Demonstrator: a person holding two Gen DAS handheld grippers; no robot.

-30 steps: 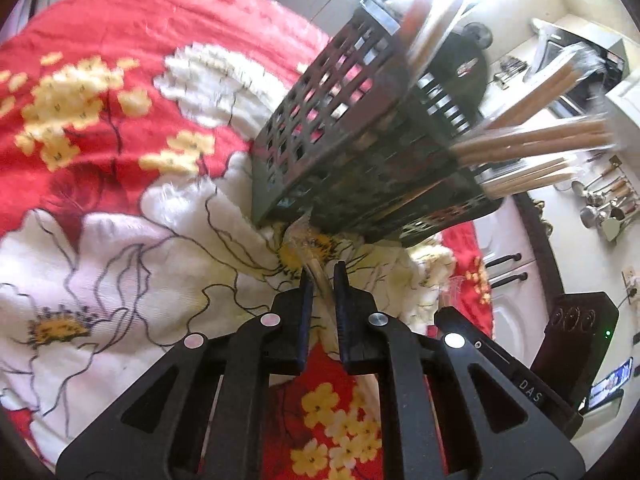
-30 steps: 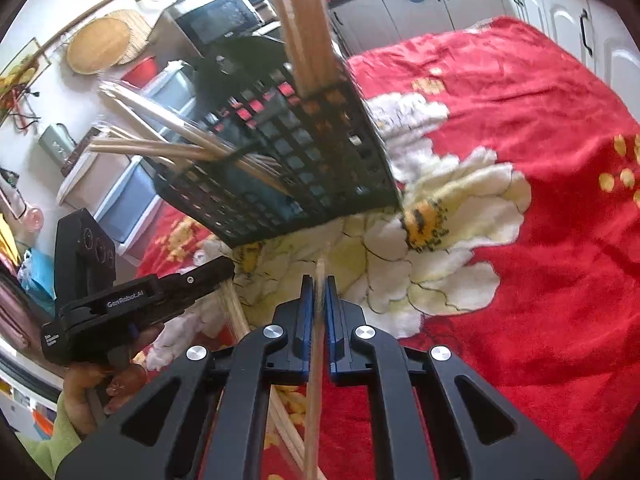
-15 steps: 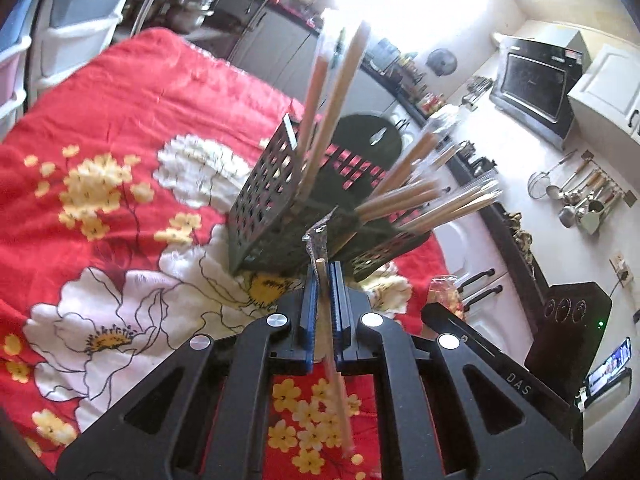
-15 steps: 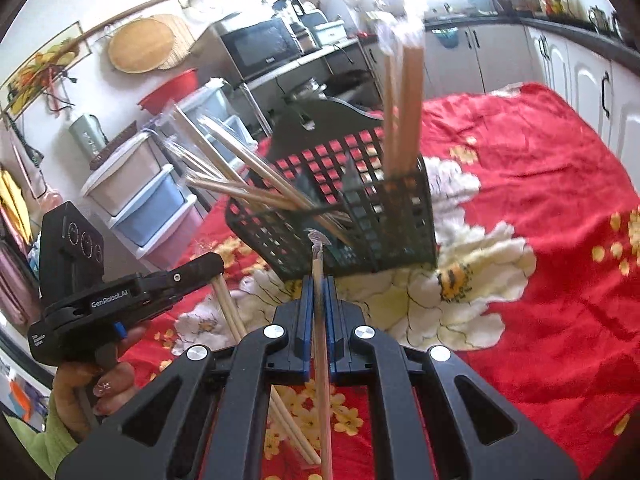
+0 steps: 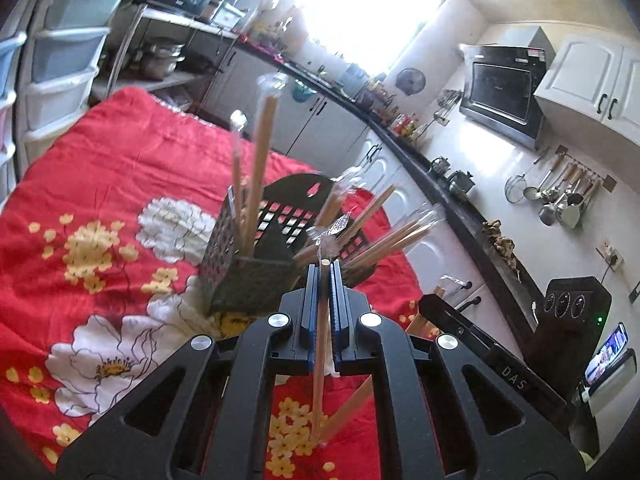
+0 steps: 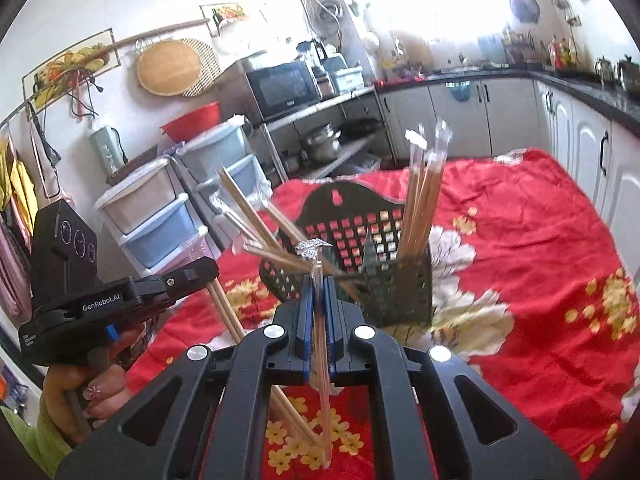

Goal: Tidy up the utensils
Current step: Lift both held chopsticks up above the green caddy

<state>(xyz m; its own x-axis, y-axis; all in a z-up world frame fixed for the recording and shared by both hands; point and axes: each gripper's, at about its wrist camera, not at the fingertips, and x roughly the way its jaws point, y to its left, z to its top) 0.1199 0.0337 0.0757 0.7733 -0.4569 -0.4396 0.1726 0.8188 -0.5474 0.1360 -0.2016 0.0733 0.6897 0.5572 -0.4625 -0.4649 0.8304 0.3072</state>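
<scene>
left wrist: both grippers [image 5: 324, 270] [image 6: 318, 280] clamp wrapped chopsticks [image 5: 320, 344] [image 6: 322, 344]; next, tip them into the basket [image 5: 248, 272].

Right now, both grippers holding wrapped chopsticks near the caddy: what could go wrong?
1. Each gripper, left and right, pinches its wrapped chopsticks near the top; the long hanging end may swing or slip.
2. Sticks already splay out of the black caddy; a new pair could snag them.
3. The light caddy might tip on the soft red cloth.
</scene>
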